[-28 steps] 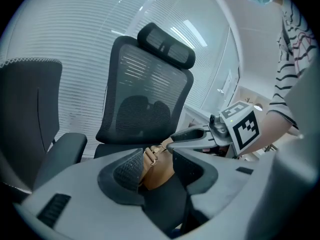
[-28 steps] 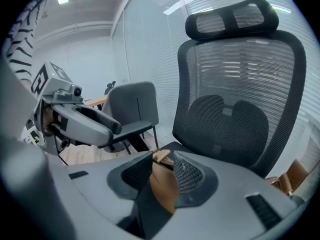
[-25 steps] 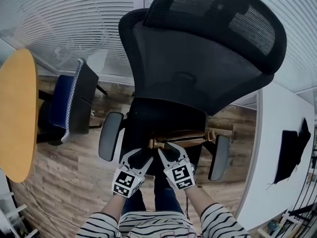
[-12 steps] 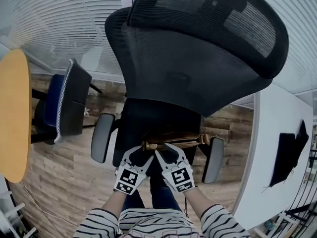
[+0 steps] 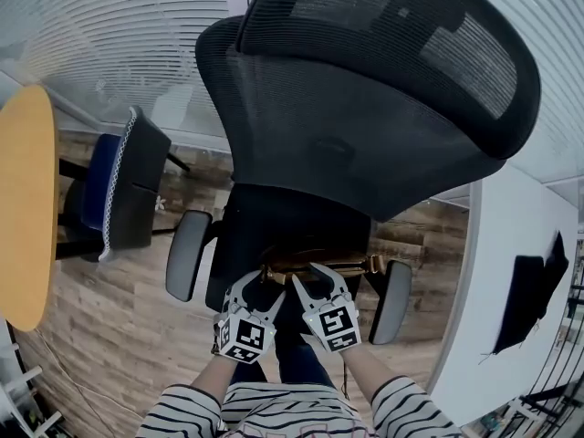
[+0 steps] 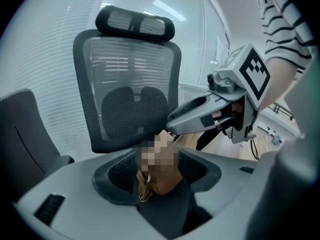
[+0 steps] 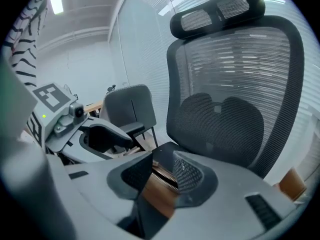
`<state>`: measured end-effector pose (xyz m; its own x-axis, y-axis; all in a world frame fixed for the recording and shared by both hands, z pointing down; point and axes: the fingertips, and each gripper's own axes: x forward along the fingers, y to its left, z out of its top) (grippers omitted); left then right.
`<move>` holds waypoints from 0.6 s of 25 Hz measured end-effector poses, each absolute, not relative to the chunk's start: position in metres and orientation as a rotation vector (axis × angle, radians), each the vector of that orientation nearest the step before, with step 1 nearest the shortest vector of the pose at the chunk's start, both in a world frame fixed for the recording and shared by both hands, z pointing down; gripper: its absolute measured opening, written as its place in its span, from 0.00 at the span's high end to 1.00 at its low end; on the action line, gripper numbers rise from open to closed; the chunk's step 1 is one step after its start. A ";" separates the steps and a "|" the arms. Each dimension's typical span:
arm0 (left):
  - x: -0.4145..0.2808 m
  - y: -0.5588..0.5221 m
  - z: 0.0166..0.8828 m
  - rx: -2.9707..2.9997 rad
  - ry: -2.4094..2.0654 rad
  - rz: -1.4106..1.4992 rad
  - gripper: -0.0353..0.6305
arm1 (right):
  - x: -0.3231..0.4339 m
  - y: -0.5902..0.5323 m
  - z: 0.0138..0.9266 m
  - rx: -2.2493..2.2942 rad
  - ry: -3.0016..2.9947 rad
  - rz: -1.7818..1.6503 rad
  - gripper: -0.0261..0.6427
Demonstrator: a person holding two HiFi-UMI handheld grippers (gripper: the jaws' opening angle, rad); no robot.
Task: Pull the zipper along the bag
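My left hand-held gripper had just been opening wide, one end of the bag loose between its jaws; my right hand-held gripper pinched the bag beside its zipper. Soft, light and floppy, I judged: best gripped at the stiffer end seam

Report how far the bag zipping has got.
Done: unclear; no slider shows. In hand: the right hand-held gripper clamps the brown bag at its zipper; the left hand-held gripper has just opened its jaws, with the bag end between them, untouched. Left: pulling the zipper along.

No text, label, brand, number or sign can be read in any view
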<state>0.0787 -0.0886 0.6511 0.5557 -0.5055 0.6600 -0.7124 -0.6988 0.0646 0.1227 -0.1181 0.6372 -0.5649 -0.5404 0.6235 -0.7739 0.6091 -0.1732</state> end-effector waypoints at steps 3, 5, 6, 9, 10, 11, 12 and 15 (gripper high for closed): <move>0.081 -0.092 0.653 2.475 -1.024 0.909 0.61 | 0.120 -0.117 0.649 0.981 -2.299 0.588 0.78; 0.084 -0.095 0.653 2.493 -1.030 0.923 0.61 | 0.117 -0.117 0.655 0.926 -2.291 0.578 0.78; 0.085 -0.096 0.653 2.508 -1.030 0.936 0.61 | 0.115 -0.118 0.659 0.897 -2.287 0.570 0.78; 0.087 -0.101 0.654 2.533 -1.045 0.954 0.61 | 0.111 -0.121 0.667 0.820 -2.279 0.554 0.77; 0.087 -0.104 0.654 2.529 -1.058 0.943 0.61 | 0.111 -0.121 0.669 0.802 -2.277 0.554 0.77; 0.086 -0.106 0.653 2.522 -1.073 0.927 0.61 | 0.110 -0.121 0.670 0.789 -2.276 0.555 0.77; 0.084 -0.108 0.652 2.515 -1.087 0.910 0.61 | 0.110 -0.122 0.671 0.780 -2.275 0.557 0.77; 0.080 -0.111 0.649 2.500 -1.111 0.878 0.61 | 0.109 -0.121 0.671 0.765 -2.277 0.561 0.77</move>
<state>0.0797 -0.1106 0.6492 0.5231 -0.5795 0.6250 -0.7418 -0.6706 -0.0010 0.1087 -0.1213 0.6708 -0.6095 -0.3682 0.7021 -0.6520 0.7366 -0.1798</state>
